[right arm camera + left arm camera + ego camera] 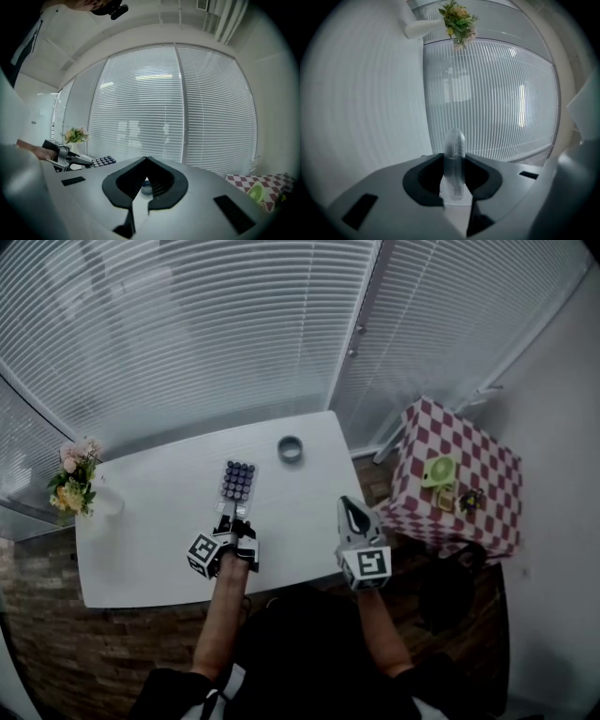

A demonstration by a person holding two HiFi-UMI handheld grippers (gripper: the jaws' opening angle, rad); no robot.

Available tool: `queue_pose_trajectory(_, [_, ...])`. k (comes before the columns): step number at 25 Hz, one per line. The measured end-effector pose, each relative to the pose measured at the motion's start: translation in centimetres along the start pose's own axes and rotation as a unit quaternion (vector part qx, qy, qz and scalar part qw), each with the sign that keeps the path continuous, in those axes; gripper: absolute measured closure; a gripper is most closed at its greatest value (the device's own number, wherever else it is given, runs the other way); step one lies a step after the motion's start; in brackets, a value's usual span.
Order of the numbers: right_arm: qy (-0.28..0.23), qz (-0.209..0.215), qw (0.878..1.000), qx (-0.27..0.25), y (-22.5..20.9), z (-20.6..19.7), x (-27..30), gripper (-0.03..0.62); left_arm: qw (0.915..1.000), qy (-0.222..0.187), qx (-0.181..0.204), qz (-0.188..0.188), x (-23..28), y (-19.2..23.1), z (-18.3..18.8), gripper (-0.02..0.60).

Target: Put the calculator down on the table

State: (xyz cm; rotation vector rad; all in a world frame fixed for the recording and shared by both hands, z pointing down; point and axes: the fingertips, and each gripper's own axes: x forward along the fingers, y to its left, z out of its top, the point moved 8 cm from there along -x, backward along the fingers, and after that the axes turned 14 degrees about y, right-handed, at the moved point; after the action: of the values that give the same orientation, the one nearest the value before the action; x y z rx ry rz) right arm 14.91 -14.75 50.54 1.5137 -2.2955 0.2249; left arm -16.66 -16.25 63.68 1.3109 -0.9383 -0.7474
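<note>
Our left hand-held gripper [232,518] is clamped on the near end of the calculator [238,481]. Its long axis runs straight ahead from the jaws, flat over the white surface [141,521] (contact unclear). The right hand-held gripper [353,514], pinched empty, sits apart.

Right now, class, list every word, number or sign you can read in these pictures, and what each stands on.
None can be read.
Calculator: key markings too small to read.
Marker cubes: black-and-white square patterns only, no words.
Small things on the checked table: too blurred to read.
</note>
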Motion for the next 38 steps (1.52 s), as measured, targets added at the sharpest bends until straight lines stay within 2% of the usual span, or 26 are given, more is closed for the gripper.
queue_pose_trajectory(3, [-0.003, -0.002, 1.0, 0.006, -0.3, 0.2, 0.0, 0.589, 0.9999, 0.005, 0.006, 0.012, 0.7, 0.5, -0.1, 0.483])
queue_pose_trajectory(7, [0.004, 0.002, 1.0, 0.001, -0.7, -0.2, 0.0, 0.589, 0.9999, 0.006, -0.006, 0.014, 1.9, 1.5, 0.0, 0.483])
queue_pose_trajectory(13, [-0.001, -0.007, 1.0, 0.008, -0.9, 0.0, 0.3, 0.589, 0.9993, 0.003, -0.012, 0.035, 3.1, 3.9, 1.3, 0.483])
queue_pose_trajectory(17, [-0.003, -0.009, 1.0, 0.005, -0.9, 0.5, 0.9, 0.588, 0.9988, 0.007, 0.011, 0.048, 3.9, 4.9, 2.2, 0.483])
queue_pose_trajectory(21, [0.019, 0.005, 1.0, -0.003, -0.8, -0.2, 1.5, 0.588, 0.9991, 0.013, -0.012, 0.039, 4.5, 7.1, 2.7, 0.483])
queue_pose_trajectory(27, [0.017, 0.012, 1.0, -0.009, -0.3, 0.1, 2.2, 0.588, 0.9973, 0.025, -0.023, 0.065, 5.3, 10.5, 3.5, 0.483])
queue_pose_trajectory(31, [0.024, 0.015, 1.0, -0.013, 0.1, 0.1, 2.5, 0.588, 0.9945, 0.042, -0.009, 0.095, 5.5, 12.6, 3.9, 0.483])
queue_pose_trajectory(38, [0.024, 0.012, 1.0, -0.014, -0.2, -0.3, 3.0, 0.588, 0.9931, 0.047, -0.022, 0.105, 6.1, 14.2, 4.2, 0.483])
